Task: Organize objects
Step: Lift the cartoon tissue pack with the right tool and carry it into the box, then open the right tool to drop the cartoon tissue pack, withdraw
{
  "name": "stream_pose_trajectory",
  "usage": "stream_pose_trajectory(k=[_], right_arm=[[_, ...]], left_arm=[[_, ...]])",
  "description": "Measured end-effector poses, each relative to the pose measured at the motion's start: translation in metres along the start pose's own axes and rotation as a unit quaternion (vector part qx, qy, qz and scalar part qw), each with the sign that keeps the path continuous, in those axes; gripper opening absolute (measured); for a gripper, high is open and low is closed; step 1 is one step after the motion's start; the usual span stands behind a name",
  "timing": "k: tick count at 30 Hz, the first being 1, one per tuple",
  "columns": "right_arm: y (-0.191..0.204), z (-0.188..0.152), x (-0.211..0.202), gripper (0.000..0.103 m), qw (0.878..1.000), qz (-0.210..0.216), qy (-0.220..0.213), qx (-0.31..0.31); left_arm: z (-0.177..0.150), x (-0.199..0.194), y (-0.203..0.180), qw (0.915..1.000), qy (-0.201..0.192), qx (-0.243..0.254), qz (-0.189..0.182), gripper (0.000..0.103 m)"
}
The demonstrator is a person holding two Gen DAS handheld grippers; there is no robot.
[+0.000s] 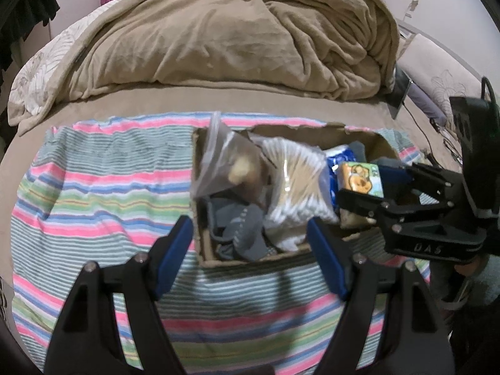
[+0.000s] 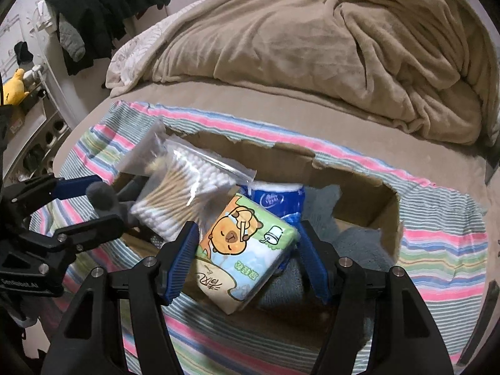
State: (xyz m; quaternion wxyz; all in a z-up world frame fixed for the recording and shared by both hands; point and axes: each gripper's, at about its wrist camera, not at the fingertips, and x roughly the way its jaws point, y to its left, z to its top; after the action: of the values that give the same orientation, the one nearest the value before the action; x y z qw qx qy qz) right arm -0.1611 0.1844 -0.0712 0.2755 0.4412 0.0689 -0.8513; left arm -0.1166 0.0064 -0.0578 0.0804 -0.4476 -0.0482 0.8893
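Note:
An open cardboard box (image 1: 312,131) lies on a striped cloth on the bed. Inside it are a zip bag with something beige (image 1: 231,162), a bag of cotton swabs (image 1: 297,181) (image 2: 184,187), a blue tissue pack (image 2: 278,200) and grey socks (image 1: 237,228). My right gripper (image 2: 248,250) is shut on a tissue pack printed with a cartoon bear (image 2: 247,243) (image 1: 359,181), held over the box's near middle. My left gripper (image 1: 250,243) hangs open above the socks at the box's left end, with nothing between its pads.
The striped cloth (image 1: 93,187) spreads wide to the left of the box. A bunched beige blanket (image 1: 234,37) fills the far side of the bed. Cables (image 1: 437,134) trail at the right edge. Black clothes (image 2: 103,6) hang at the far left.

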Motion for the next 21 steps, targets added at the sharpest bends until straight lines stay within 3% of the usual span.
stream_pose_trajectory(k=[8, 16, 21], right_arm=[[0.001, -0.004, 0.004, 0.069, 1.0, -0.004, -0.001, 0.002], [0.004, -0.008, -0.007, 0.08, 1.0, -0.008, -0.002, 0.007], [0.008, -0.011, -0.02, 0.08, 1.0, -0.012, -0.01, 0.009]], left_arm=[[-0.004, 0.002, 0.0, 1.0, 0.004, -0.003, 0.002, 0.076], [-0.007, -0.013, -0.005, 1.0, -0.003, 0.001, 0.003, 0.076], [-0.01, -0.025, -0.009, 1.0, -0.009, 0.004, 0.0, 0.077]])
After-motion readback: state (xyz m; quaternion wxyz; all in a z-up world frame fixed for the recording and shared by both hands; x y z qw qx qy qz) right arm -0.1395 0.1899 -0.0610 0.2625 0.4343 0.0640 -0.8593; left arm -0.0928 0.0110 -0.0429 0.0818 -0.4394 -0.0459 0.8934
